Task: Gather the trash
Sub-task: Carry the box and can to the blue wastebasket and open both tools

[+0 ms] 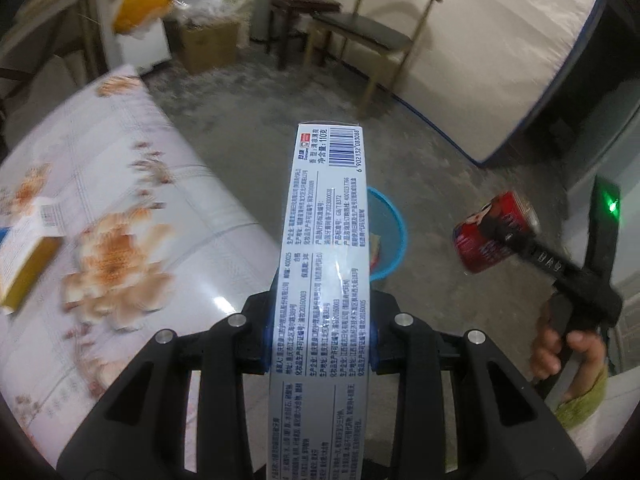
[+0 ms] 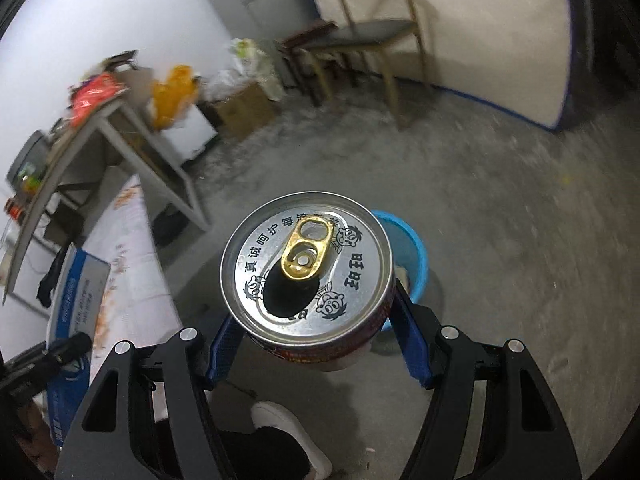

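Left wrist view: the left gripper (image 1: 318,336) clamped the toothpaste box (image 1: 326,240) at centre frame; at right, the right gripper (image 1: 498,236) squeezed the red can (image 1: 476,252), blue bin (image 1: 390,236) just beyond.

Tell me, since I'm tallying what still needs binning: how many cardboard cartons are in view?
3: the long toothpaste carton in the left tool, a yellow-sided carton and a blue carton on the floral table. Others may be hidden.

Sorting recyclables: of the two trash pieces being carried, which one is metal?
The red can in the right hand-held gripper; its top is silvery metal with a gold pull tab. The other, the toothpaste box, is printed cardboard.
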